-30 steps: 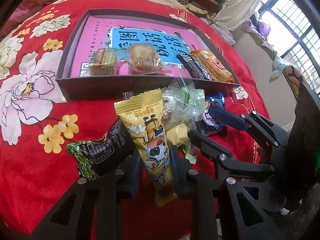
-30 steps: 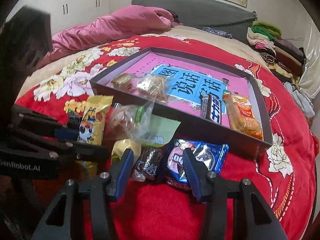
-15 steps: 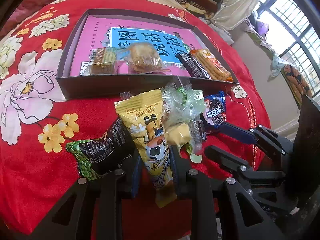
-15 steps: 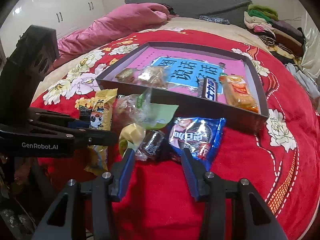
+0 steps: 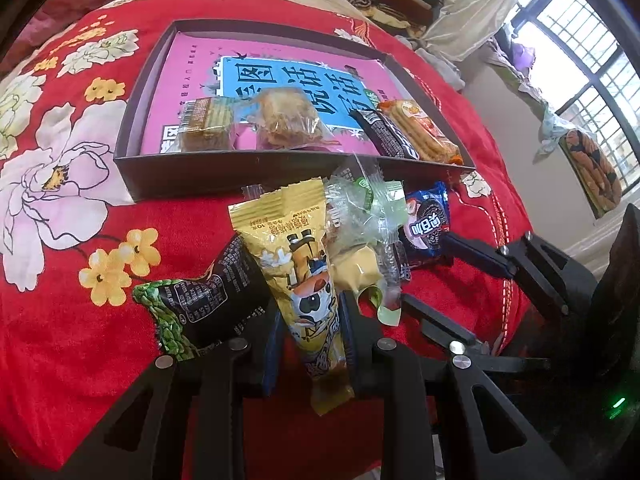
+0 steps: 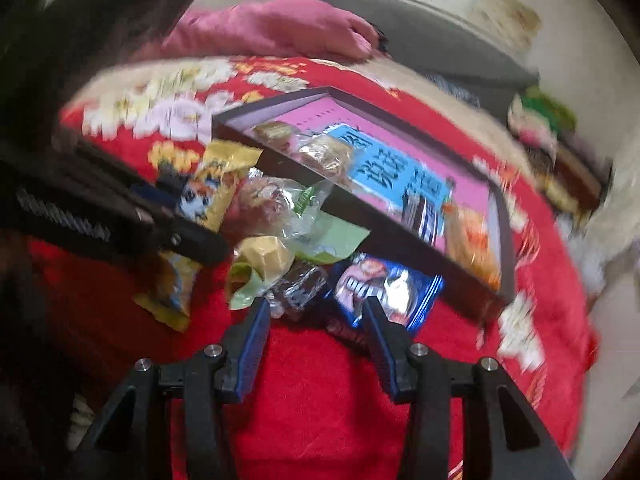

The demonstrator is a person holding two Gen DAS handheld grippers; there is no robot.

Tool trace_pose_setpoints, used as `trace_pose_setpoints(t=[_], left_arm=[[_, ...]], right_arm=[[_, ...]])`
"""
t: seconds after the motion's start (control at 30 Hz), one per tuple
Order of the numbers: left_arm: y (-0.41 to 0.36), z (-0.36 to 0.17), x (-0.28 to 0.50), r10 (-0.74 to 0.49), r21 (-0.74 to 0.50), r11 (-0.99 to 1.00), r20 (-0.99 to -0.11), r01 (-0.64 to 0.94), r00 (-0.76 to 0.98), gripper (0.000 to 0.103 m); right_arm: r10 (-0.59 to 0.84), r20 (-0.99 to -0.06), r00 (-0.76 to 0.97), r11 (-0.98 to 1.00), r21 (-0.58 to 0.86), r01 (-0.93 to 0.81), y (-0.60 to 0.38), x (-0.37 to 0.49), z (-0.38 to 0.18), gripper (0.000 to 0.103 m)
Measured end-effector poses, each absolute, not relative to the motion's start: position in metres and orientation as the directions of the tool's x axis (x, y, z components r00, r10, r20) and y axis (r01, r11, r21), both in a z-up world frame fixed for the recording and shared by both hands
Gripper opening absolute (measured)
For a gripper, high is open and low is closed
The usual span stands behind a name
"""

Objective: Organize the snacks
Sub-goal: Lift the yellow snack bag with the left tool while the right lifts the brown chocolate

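L gripper (image 5: 308, 320) is pinching the yellow snack pack (image 5: 298, 264), fingers nearly closed on it, just in front of the tray (image 5: 256, 172) near wall. R gripper (image 6: 316, 316) is sitting part-open, nothing gripped, tips at the dark candy (image 6: 304, 284) and blue cookie pack (image 6: 384, 292) by the tray's front edge. Bare red blanket (image 6: 320, 392) is lying below the pile.

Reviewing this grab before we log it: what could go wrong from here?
1. The left hand-held gripper pinches the yellow packet near its lower end; most of it sticks out beyond the jaws, so it may swing or slip when lifted.
2. The right hand-held gripper is open around the heap, with the dark candy and blue packet both at its tips; it could catch two.
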State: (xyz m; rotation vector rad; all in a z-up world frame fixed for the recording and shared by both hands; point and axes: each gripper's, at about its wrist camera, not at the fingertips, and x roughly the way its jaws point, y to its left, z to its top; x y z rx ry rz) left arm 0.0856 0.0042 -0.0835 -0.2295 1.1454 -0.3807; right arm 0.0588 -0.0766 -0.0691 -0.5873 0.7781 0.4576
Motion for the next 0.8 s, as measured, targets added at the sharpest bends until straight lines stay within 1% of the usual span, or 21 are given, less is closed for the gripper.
trace_pose_setpoints(t=[0.23, 0.43, 0.53, 0.57, 0.67, 0.8], left_arm=[[0.004, -0.084, 0.086, -0.407, -0.368, 0.913, -0.840, 0.175, 0.357, 0.027], [0.003, -0.086, 0.088, -0.406, -0.367, 0.914, -0.842, 0.173, 0.355, 0.027], [0.004, -0.087, 0.088, -0.406, -0.369, 0.914, -0.843, 0.172, 0.352, 0.027], [0.003, -0.088, 0.089, -0.405, -0.368, 0.914, -0.844, 0.171, 0.350, 0.027], [0.004, -0.089, 0.089, -0.408, -0.370, 0.913, -0.844, 0.172, 0.348, 0.027], [0.004, -0.088, 0.089, -0.415, -0.377, 0.910, -0.840, 0.173, 0.350, 0.026]], right_arm=[[0.191, -0.744, 0.641, 0.663, -0.383, -0.643, -0.062, 0.066, -0.074, 0.048], [0.233, -0.783, 0.577, 0.602, -0.350, -0.718, -0.050, 0.077, -0.081, 0.047], [0.226, -0.793, 0.565, 0.574, -0.360, -0.736, -0.044, 0.079, -0.090, 0.043], [0.230, -0.797, 0.559, 0.572, -0.355, -0.740, -0.042, 0.081, -0.091, 0.038], [0.231, -0.805, 0.546, 0.598, -0.326, -0.733, -0.043, 0.084, -0.091, 0.036], [0.288, -0.824, 0.488, 0.685, -0.180, -0.706, -0.062, 0.083, -0.079, 0.036]])
